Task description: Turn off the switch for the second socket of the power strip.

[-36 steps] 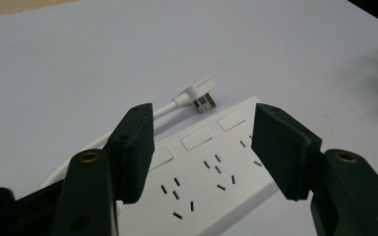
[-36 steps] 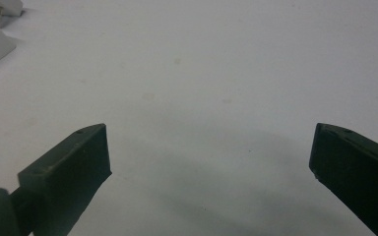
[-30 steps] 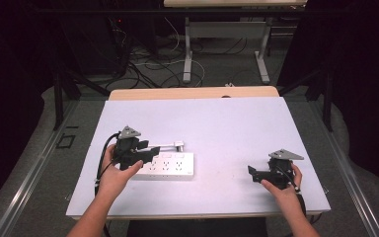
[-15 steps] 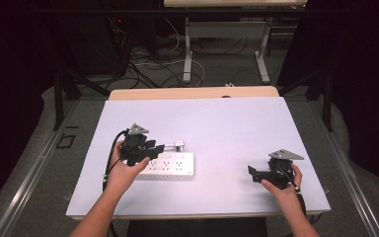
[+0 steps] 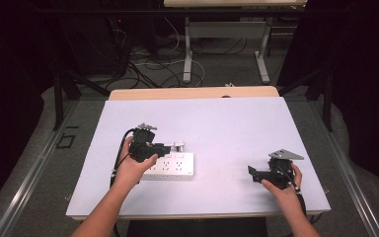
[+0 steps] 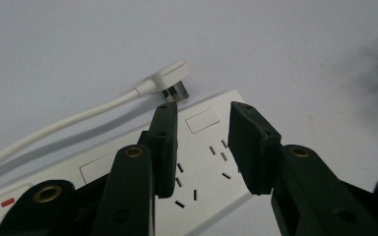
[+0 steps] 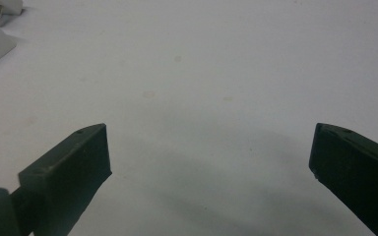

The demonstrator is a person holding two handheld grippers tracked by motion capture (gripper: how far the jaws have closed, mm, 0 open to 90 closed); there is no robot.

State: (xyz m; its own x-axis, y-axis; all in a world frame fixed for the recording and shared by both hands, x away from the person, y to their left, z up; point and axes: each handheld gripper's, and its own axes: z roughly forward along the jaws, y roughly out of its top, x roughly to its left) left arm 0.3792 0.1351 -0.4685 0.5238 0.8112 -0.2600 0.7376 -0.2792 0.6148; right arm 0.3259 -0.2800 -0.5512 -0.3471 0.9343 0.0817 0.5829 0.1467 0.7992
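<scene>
Your left gripper has slid in over the white power strip since a second ago, and its jaws have just been closing. They now stand partly spread above the strip's socket face, nothing pinched between them. The strip lies left of centre on the table. Its white plug lies just past the strip's far edge, cord trailing off left. Likely you're lining up on that plug; narrower jaws suit it. Your right gripper sits wide apart over bare table, unmoved, well apart from the strip.
</scene>
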